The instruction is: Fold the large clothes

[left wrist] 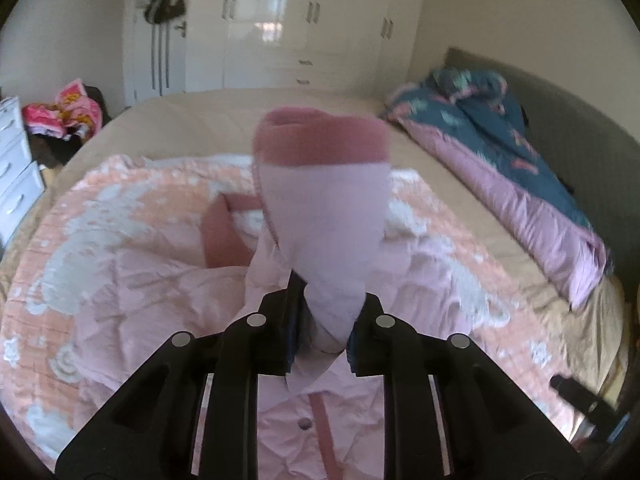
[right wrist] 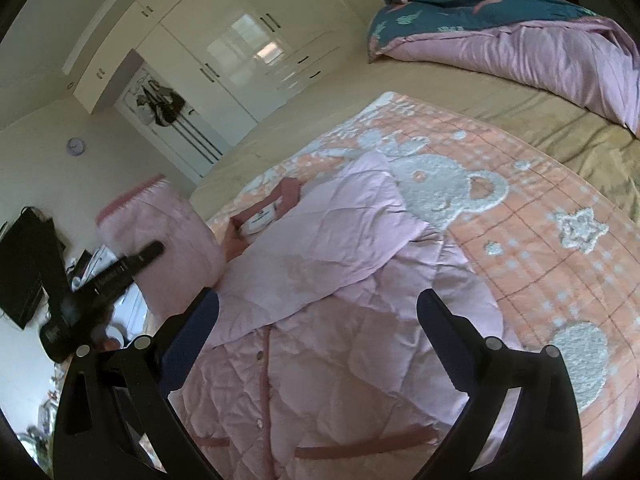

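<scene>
Over the bed, left gripper is clamped on the pink jacket's sleeve, cuff raised. Jacket body lies below, long axis running away; right gripper hovers spread wide, empty.

A peach bear blanket lies on the bed; a blue-pink duvet is bunched by its headboard; white wardrobes stand beyond its far edge.
</scene>
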A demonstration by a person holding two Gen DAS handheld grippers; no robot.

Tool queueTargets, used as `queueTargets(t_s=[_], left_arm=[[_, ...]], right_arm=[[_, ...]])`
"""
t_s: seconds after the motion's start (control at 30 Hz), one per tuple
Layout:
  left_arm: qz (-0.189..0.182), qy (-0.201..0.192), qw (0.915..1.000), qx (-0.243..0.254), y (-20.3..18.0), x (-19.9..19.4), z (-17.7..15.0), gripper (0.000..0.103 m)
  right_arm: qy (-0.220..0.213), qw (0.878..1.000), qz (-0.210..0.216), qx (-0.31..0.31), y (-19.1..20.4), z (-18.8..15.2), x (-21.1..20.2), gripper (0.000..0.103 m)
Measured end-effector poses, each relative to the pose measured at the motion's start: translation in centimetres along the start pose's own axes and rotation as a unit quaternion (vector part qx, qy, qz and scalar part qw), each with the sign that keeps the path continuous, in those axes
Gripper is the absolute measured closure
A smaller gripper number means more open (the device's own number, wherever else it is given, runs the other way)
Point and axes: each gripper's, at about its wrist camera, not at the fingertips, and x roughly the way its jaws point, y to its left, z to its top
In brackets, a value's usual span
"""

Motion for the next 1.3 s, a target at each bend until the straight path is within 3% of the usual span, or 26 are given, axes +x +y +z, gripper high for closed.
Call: queueTargets(t_s=[0.37, 0.47, 0.57, 0.67, 0.77, 0.87, 1.13, 1.3], left_arm=[[-0.028, 0.080, 0.9958, 0.033, -3.0, 5.1, -4.0, 0.082], [-0.042, 0.098, 0.9932, 0.047, -3.8, 5.6, -4.7, 0.067], [-0.036, 0.114, 0.9904, 0.070, -4.5, 6.0, -5.4, 0.062], [-0.047, 0.129, 0.9873, 0.080, -4.9, 6.0, -5.9, 0.047], [-0.065, 0.134, 0.9851, 0.087, -5.1, 5.7, -6.1, 0.027], [-0.074, 0.137, 0.9837, 0.090, -5.2, 5.2, -6.2, 0.019], [-0.078, 0.114, 0.9889, 0.056, -1.5, 2.0, -4.3, 0.010], [-0.036, 0.091, 0.9945, 0.035, 3.2, 0.3, -2.6, 0.009]], right_arm=[[-0.015, 0.999, -0.023, 0.032, -3.2, 1.0, -0.6, 0.004], [-0.016, 0.999, -0.024, 0.039, -3.5, 1.0, -0.7, 0.004], [-0.016, 0.999, -0.025, 0.039, -3.5, 1.1, -0.7, 0.004], [-0.018, 0.999, -0.025, 0.038, -3.4, 1.1, -0.8, 0.004], [-0.020, 0.999, -0.026, 0.038, -3.3, 1.1, -0.9, 0.004], [-0.021, 0.999, -0.029, 0.038, -3.3, 1.1, -1.1, 0.004], [-0.020, 0.999, -0.038, 0.033, -2.6, 1.3, -1.0, 0.004], [0.004, 0.999, -0.032, 0.018, -1.1, 0.6, 1.1, 0.004]])
